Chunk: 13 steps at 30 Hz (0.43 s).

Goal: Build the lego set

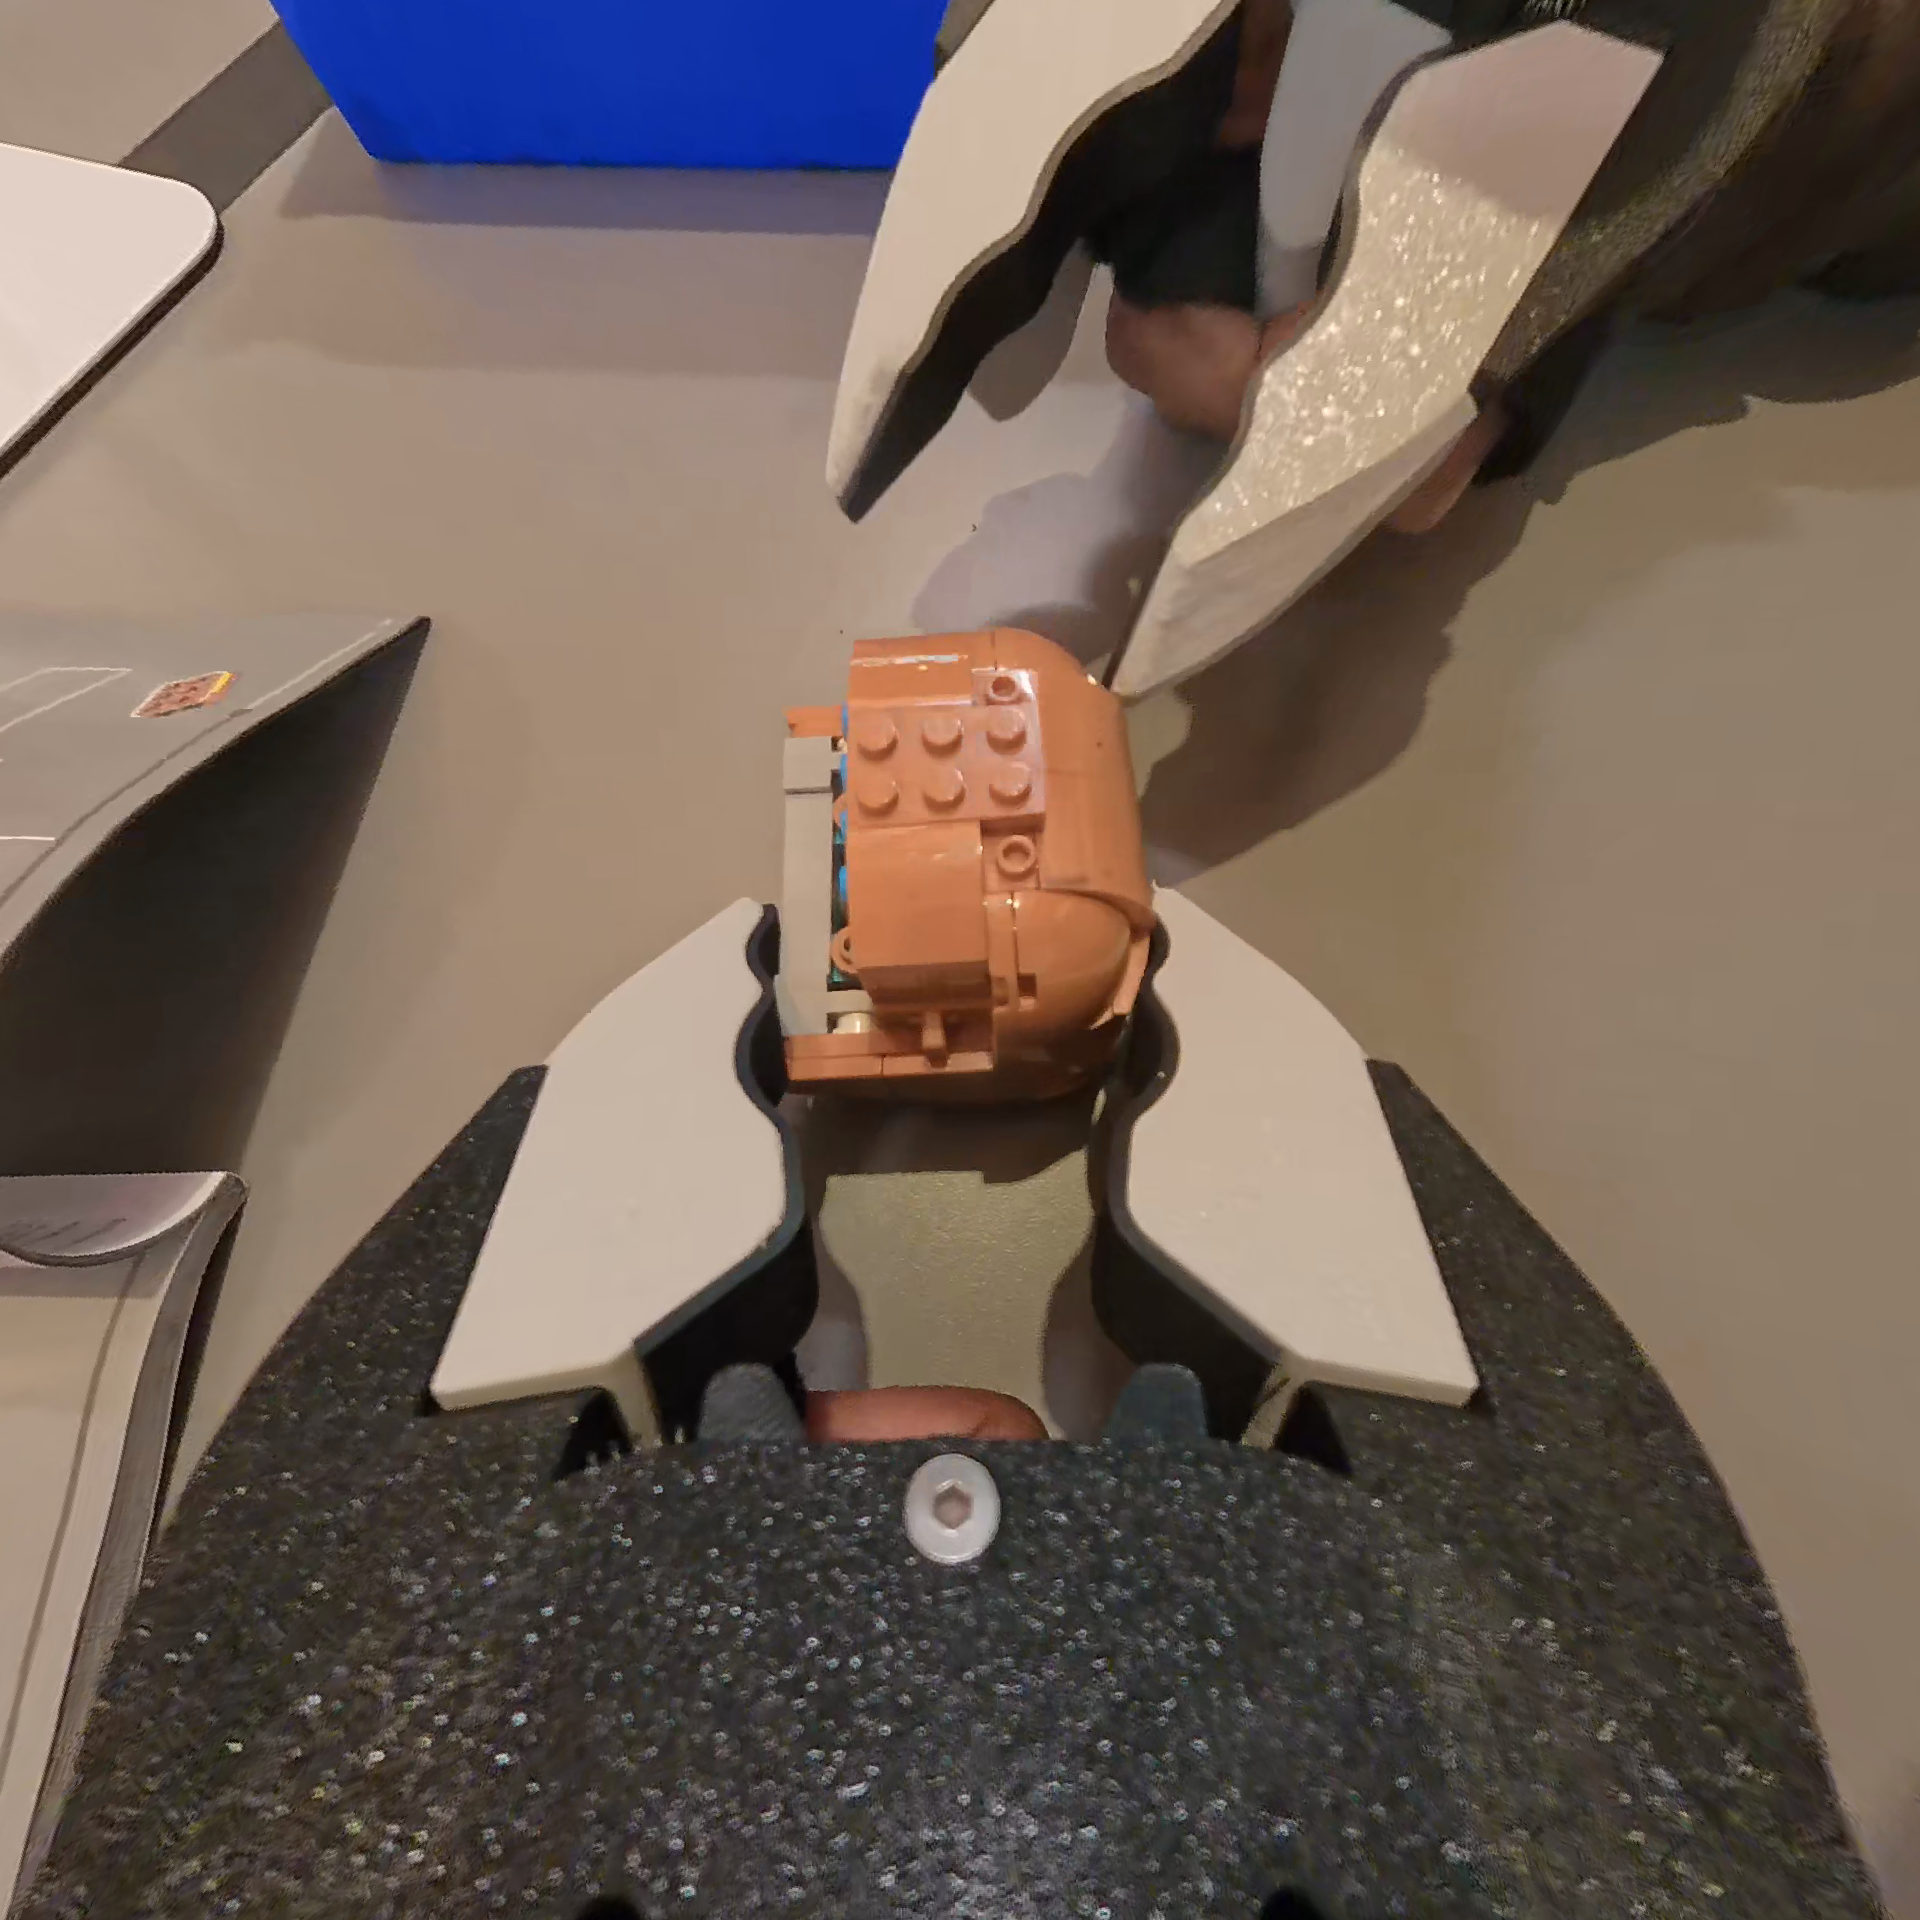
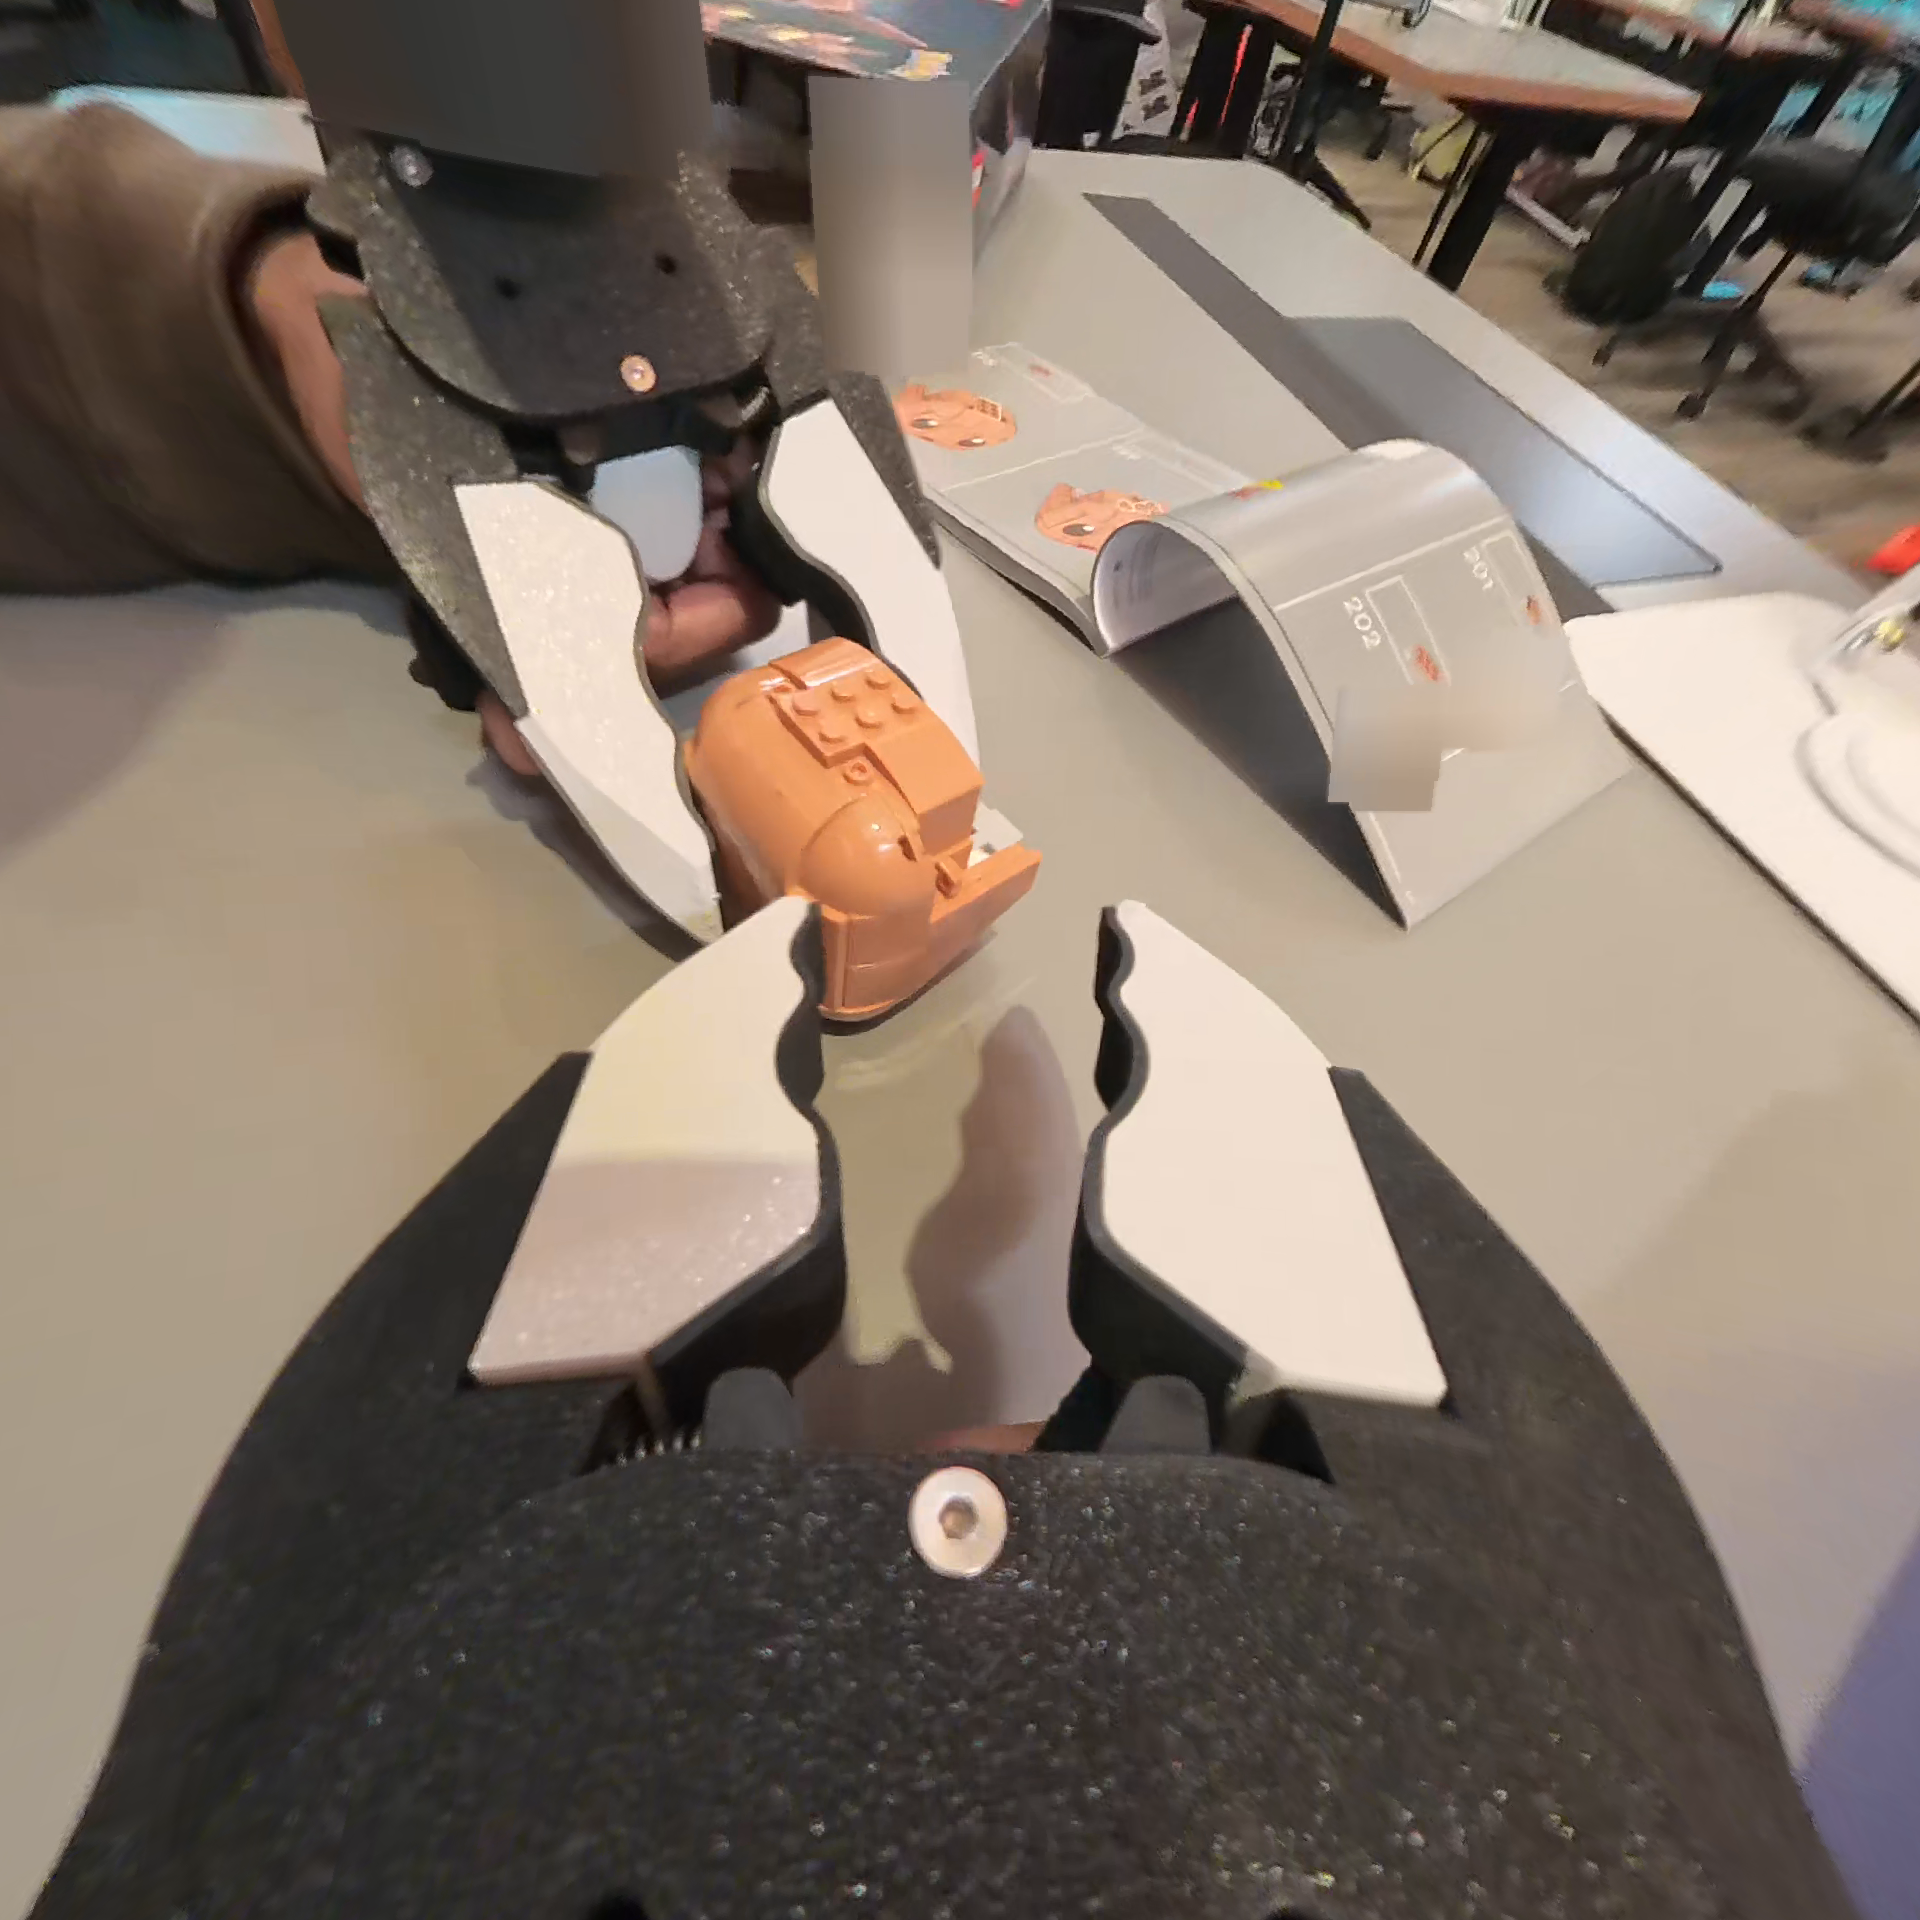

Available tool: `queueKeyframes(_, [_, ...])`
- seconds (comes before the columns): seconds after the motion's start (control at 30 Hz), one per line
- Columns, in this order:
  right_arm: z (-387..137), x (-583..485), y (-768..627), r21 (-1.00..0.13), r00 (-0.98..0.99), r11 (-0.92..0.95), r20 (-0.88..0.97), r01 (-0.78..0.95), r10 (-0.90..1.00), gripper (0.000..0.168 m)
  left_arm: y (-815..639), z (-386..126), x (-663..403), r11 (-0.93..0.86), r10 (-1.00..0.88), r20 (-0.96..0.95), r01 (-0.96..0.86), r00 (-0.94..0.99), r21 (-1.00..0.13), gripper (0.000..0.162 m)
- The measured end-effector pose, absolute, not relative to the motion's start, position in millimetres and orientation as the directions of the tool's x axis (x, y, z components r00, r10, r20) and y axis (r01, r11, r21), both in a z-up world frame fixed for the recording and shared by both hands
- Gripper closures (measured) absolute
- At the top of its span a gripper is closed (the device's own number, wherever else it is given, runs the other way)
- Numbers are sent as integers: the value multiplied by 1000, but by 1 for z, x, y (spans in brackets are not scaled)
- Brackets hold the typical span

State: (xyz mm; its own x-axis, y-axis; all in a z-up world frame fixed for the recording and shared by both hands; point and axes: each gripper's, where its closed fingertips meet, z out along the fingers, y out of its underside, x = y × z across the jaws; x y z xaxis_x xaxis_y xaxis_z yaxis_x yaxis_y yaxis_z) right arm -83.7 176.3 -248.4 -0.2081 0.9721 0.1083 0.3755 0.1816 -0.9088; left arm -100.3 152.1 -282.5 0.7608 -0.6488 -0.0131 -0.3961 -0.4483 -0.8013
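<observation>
Two grippers are on this one build. The left gripper (image 1: 951, 940) is pinching the brown lego model (image 1: 961, 883) right between its fingertips, one grey finger pressed on each side, with the studded patch facing up. The model sits low over the grey table (image 1: 520, 468); can't tell if it's actually touching. The right gripper (image 2: 951, 914) is spread wide with nothing between its fingers, and its left fingertip sits just beside the model's rounded end, maybe brushing it. An open instruction booklet (image 2: 1351, 582), pages curling up, lies off to the right gripper's far right, and a blue box (image 1: 613, 78) stands well ahead of the left gripper.
</observation>
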Motion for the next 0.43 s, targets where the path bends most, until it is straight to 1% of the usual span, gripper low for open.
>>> queueKeyframes(0.07, [-247,-83,179,-915,-200,144,71,376,977,125,152,-283,-101,-455,-649,-1,-390,760,-800,98])
queueKeyframes(0.27, [-240,-82,186,-935,-189,33,-37,354,981,139,151,-284,-101,-456,-657,8,-390,754,-800,97])
queueKeyframes(0.43, [-237,-81,190,-941,-183,-21,-88,339,979,161,151,-284,-101,-461,-661,18,-386,751,-799,97])
